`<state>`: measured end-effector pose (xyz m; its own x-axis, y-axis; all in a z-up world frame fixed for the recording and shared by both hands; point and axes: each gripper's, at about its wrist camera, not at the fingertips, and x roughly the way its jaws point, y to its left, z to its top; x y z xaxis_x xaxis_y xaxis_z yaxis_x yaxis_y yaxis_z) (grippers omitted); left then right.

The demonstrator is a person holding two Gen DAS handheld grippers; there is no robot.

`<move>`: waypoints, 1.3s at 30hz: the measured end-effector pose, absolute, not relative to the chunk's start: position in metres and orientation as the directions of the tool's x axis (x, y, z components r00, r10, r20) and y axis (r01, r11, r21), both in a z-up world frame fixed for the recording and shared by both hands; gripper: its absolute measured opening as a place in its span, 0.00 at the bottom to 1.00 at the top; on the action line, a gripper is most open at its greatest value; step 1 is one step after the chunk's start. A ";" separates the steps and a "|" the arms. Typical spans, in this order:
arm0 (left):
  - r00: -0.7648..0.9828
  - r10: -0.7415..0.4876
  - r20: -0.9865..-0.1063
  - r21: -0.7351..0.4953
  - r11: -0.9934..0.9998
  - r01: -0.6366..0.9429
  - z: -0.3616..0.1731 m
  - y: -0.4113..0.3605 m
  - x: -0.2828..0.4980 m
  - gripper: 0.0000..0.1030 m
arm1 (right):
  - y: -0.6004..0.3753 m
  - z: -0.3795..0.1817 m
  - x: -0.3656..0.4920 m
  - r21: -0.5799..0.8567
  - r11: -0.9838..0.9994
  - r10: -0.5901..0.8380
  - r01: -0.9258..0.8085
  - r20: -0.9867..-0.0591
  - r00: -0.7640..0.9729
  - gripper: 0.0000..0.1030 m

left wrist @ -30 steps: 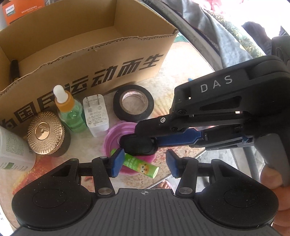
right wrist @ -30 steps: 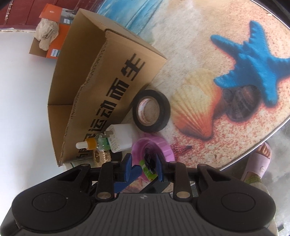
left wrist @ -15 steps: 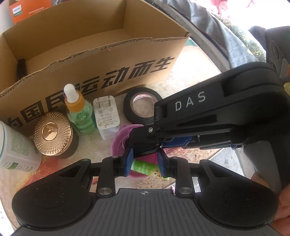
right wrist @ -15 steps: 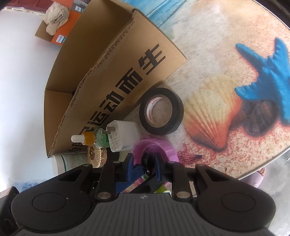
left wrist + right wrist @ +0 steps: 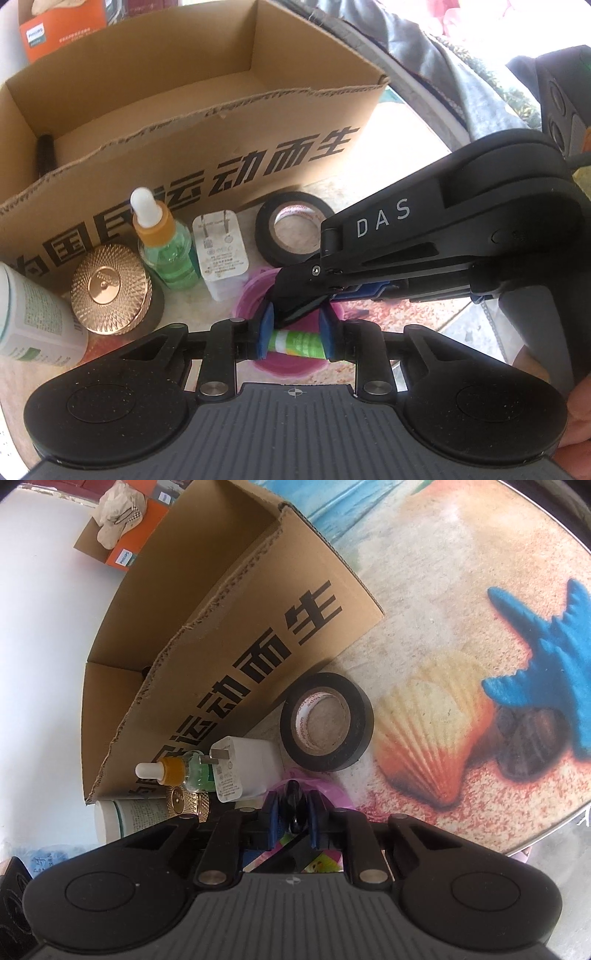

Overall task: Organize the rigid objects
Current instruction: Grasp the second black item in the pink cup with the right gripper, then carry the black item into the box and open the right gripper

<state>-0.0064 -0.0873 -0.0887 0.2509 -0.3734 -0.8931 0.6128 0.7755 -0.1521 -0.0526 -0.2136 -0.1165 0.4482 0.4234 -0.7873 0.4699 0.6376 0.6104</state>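
My left gripper (image 5: 295, 338) is shut on a green tube (image 5: 297, 342), held crosswise between its blue pads just above a pink dish (image 5: 280, 365). My right gripper (image 5: 293, 814) reaches in from the right in the left wrist view (image 5: 295, 310), shut on a small black object (image 5: 294, 805) over the same pink dish (image 5: 341, 797). A black tape roll (image 5: 291, 229), a white charger plug (image 5: 221, 251), a green dropper bottle (image 5: 162, 243) and a gold-lidded jar (image 5: 110, 291) stand before an open cardboard box (image 5: 207, 122).
A white bottle (image 5: 26, 325) lies at the left. A dark thin object (image 5: 44, 151) lies inside the box. An orange box (image 5: 62, 22) sits behind it. The round table's edge (image 5: 546, 834) runs close on the right, with starfish and shell print.
My left gripper went from open to shut on the green tube. The right gripper stayed shut on the black object at the pink dish. Both views drew slightly back.
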 end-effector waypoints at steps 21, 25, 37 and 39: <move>0.469 -0.388 -0.794 -0.039 0.801 0.597 0.044 -0.054 -0.001 0.25 | -0.203 0.019 -0.023 0.693 0.676 0.486 0.250 -0.674 0.556 0.17; 0.534 -0.329 -0.779 -0.003 0.853 0.522 0.053 -0.043 0.033 0.26 | -0.190 0.026 0.031 0.719 0.675 0.552 0.165 -0.641 0.533 0.17; 0.465 -0.114 -0.878 0.071 0.929 0.363 -0.001 -0.040 0.141 0.26 | -0.160 -0.049 0.184 0.726 0.668 0.672 0.162 -0.683 0.288 0.17; 0.442 -0.095 -0.892 0.071 0.936 0.344 -0.011 -0.040 0.155 0.26 | -0.157 -0.065 0.199 0.718 0.675 0.671 0.171 -0.693 0.263 0.17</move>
